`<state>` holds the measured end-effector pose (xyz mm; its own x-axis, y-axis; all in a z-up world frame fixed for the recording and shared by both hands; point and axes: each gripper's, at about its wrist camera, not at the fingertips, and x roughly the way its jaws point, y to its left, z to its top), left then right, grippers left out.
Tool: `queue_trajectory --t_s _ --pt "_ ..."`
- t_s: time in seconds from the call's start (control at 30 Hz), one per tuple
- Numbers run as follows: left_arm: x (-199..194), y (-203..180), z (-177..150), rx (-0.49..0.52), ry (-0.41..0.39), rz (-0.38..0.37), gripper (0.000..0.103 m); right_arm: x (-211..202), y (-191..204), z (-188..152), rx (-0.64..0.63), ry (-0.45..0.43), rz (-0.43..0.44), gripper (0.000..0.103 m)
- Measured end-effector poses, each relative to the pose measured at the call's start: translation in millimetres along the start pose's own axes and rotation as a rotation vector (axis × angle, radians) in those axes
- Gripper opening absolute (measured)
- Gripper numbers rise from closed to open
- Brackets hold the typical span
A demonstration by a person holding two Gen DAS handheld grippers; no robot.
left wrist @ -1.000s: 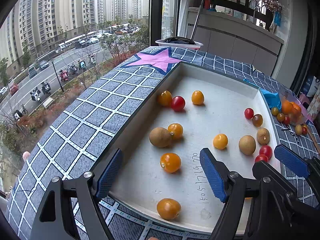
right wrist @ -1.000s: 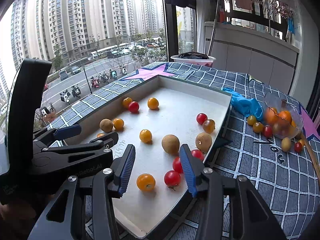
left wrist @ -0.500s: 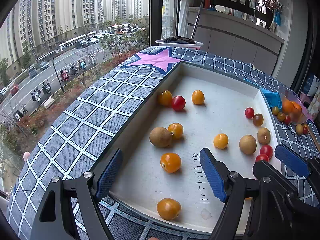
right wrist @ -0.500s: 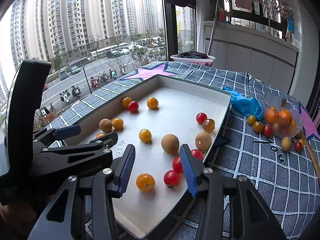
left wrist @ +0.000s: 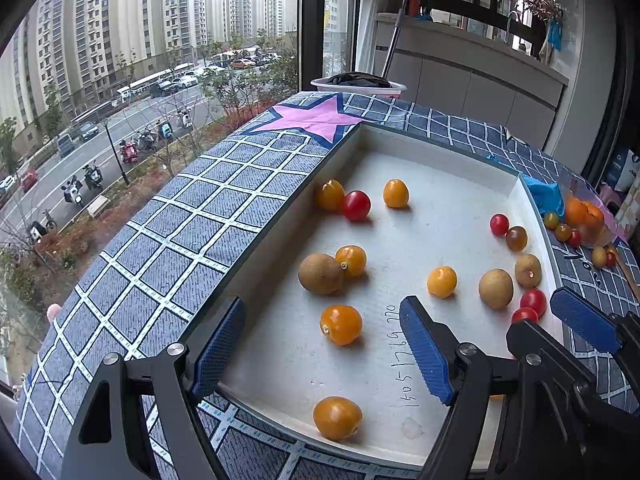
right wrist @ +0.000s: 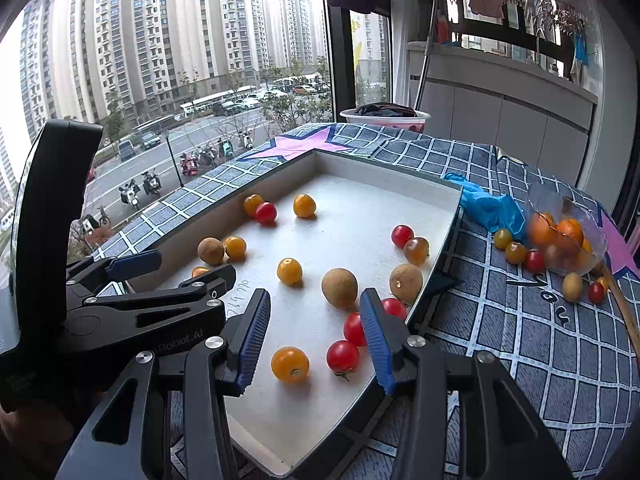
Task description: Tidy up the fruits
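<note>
Left gripper [left wrist: 322, 354] open wide, nothing between the pads, above the near end of white tray [left wrist: 432, 152]. Right gripper [right wrist: 314, 338] open, narrower, empty, over the tray's near right corner. Orange tomatoes [left wrist: 341, 325], red tomatoes [right wrist: 343, 356] and brown fruits [left wrist: 321, 273] scattered loose in the tray. Glass bowl [right wrist: 568, 236] with more fruit on checked cloth [left wrist: 160, 240], right of the tray.

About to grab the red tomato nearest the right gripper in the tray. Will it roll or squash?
The red tomato is round and lies free on the flat white tray, so a nudge would probably send it rolling. Its skin looks smooth and glossy, so it may slip between the right gripper's pads. It is likely soft; squeeze gently.
</note>
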<state>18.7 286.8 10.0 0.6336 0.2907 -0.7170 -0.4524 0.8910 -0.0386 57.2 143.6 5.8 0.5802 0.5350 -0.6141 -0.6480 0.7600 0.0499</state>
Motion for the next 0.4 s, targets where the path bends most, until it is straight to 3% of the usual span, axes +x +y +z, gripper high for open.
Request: queue_trajectory --t_s 0.4 --pt "0.6 -0.1 -0.4 0.0 -0.002 0.003 0.08 0.6 -0.5 0.0 0.007 -0.001 -0.002 0.053"
